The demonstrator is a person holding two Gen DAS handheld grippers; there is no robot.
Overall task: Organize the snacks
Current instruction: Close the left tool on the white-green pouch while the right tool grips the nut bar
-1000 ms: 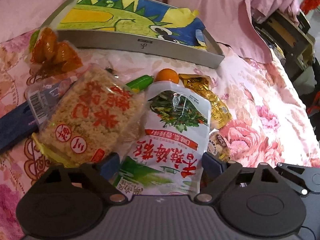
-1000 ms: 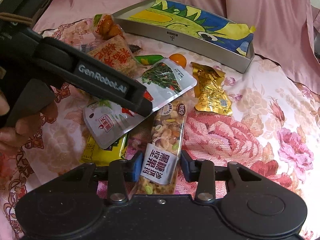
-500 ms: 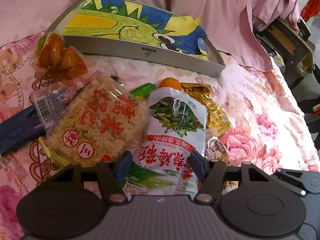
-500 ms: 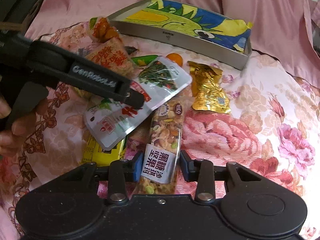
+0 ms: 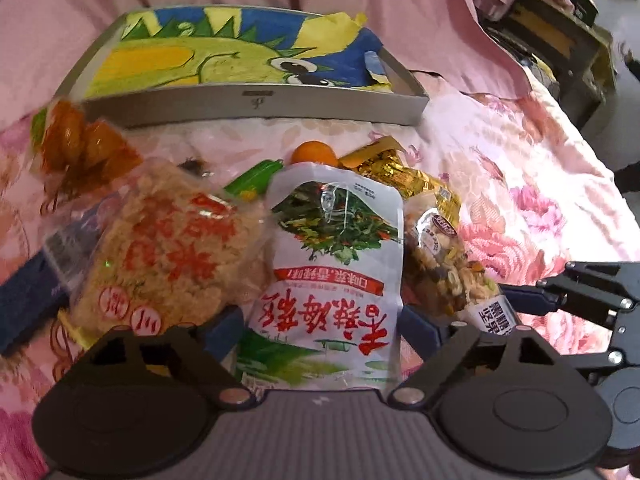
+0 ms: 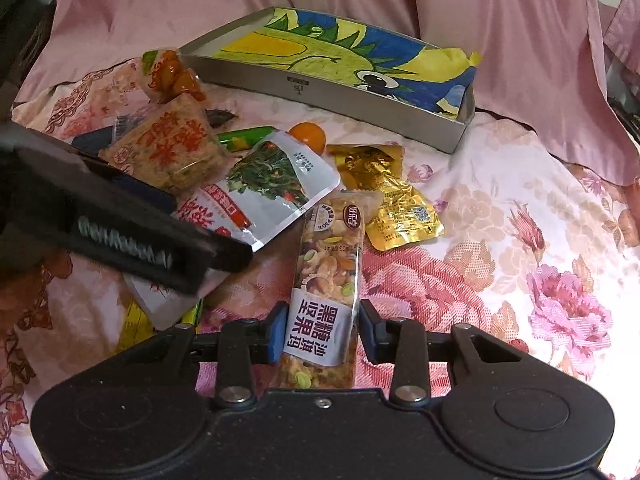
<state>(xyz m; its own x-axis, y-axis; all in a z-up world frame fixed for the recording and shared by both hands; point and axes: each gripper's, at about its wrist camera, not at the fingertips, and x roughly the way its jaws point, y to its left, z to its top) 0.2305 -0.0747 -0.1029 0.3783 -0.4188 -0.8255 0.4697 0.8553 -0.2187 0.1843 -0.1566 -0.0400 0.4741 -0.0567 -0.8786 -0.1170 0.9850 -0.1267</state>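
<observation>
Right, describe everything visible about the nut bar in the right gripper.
The nut bar is a long, narrow clear wrapper showing mixed nuts and green seeds, with a white label band in dark print and a round logo near its far end. It lies lengthwise on the floral cloth, its near end clamped between the blue pads of the right gripper. Its far end touches the white pouch and the gold packet.
</observation>
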